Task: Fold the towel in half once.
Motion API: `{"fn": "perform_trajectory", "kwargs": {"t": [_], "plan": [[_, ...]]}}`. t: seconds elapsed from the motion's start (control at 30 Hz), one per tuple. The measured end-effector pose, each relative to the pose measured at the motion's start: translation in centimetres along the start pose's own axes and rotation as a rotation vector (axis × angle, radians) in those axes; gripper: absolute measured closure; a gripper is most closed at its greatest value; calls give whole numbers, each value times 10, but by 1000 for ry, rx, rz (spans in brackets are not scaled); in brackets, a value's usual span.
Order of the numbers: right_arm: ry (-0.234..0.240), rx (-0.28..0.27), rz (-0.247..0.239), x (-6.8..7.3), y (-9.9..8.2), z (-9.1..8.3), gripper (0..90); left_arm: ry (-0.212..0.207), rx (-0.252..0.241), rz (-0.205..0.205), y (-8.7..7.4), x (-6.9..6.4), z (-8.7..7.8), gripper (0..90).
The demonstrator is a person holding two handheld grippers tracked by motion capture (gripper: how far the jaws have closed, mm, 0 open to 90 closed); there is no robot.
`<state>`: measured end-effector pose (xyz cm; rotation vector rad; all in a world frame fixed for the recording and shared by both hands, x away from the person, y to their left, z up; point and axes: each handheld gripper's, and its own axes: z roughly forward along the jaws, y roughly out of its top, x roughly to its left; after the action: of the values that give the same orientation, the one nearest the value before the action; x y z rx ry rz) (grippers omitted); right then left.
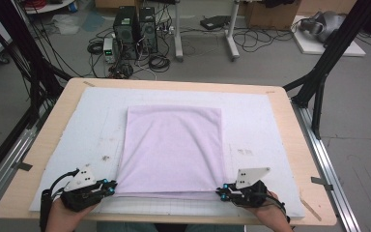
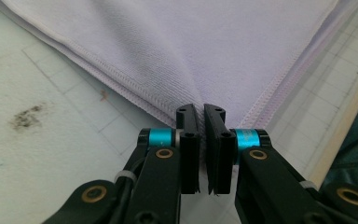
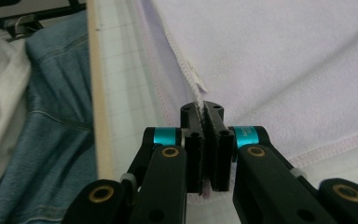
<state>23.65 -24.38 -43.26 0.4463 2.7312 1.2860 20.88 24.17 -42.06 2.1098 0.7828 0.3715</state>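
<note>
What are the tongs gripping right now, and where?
Left tongs and right tongs each pinch a near corner of the lilac cloth.

The left gripper (image 1: 110, 185) sits low at the near left, held in the left hand (image 1: 65, 215), its jaws pinched together and pointing inward to the right. The right gripper (image 1: 221, 190) mirrors it at the near right, cradled in the right hand (image 1: 265, 211), jaws likewise clamped tight and pointing left.
</note>
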Motion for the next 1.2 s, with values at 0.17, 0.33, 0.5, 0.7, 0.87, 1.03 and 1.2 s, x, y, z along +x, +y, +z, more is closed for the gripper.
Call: {"fn": "perform_trajectory", "kwargs": {"t": [0.17, 0.33, 0.5, 0.7, 0.87, 1.03, 1.2], "plan": [[31, 4, -2, 9, 0, 0, 868, -33, 31, -6, -8, -4, -1, 845], [84, -45, 58, 4, -1, -5, 656, -42, 16, -45, -9, 0, 1, 613], [69, -79, 78, -3, 7, -5, 680, -45, -1, -26, 0, 1, 9, 685], [83, -9, 83, -5, 3, 12, 754, -34, 55, 7, -9, -3, 23, 725], [110, 29, 91, -4, -3, 14, 744, -44, 55, 9, -6, -1, 23, 665], [85, -8, 99, -11, 5, 7, 673, -29, 12, -21, 4, 7, 22, 568], [39, -37, 127, -24, 16, 3, 612, -26, -7, -32, 16, 19, 26, 514]]}}
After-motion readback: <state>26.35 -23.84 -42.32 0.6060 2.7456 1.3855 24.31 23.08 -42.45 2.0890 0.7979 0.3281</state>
